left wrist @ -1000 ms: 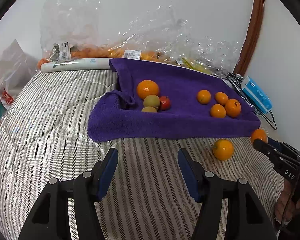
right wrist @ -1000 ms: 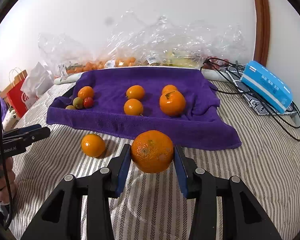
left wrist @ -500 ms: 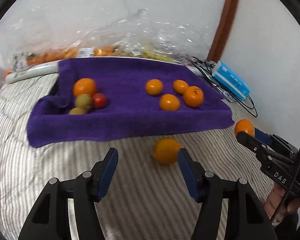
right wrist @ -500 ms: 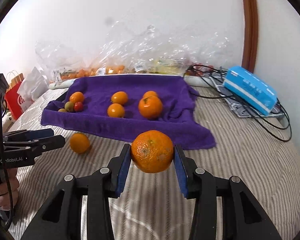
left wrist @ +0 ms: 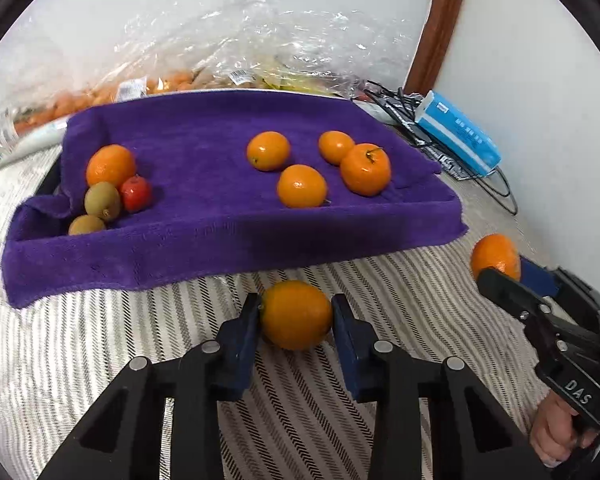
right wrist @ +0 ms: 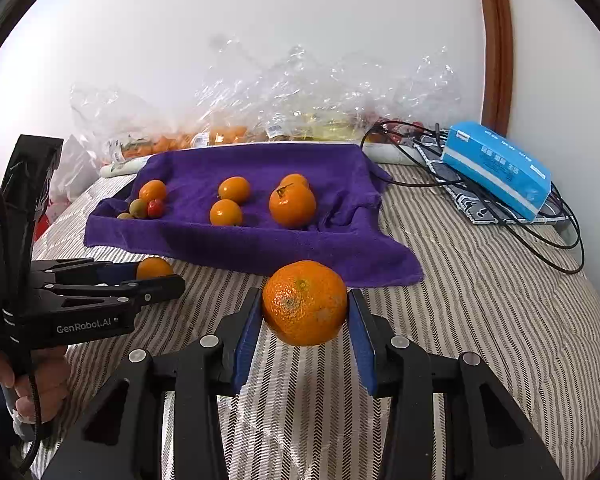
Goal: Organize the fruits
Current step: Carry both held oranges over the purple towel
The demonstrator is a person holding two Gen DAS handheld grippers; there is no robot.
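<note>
A: Why have our left gripper's (left wrist: 296,316) jaws just been closing on the orange (left wrist: 296,315)?
B: To move it from bedding onto the towel (left wrist: 204,184) (right gripper (right wrist: 305,310) clamps a mandarin (right wrist: 305,303), aloft).

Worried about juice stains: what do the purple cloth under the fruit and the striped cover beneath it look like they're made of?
The purple cloth looks like soft terry or microfibre towelling: fuzzy matte nap, thick rolled edges. The striped cover looks like quilted woven fabric, maybe cotton: herringbone stripes, puffy stitched seams. Both seem absorbent, though that's a guess.
</note>
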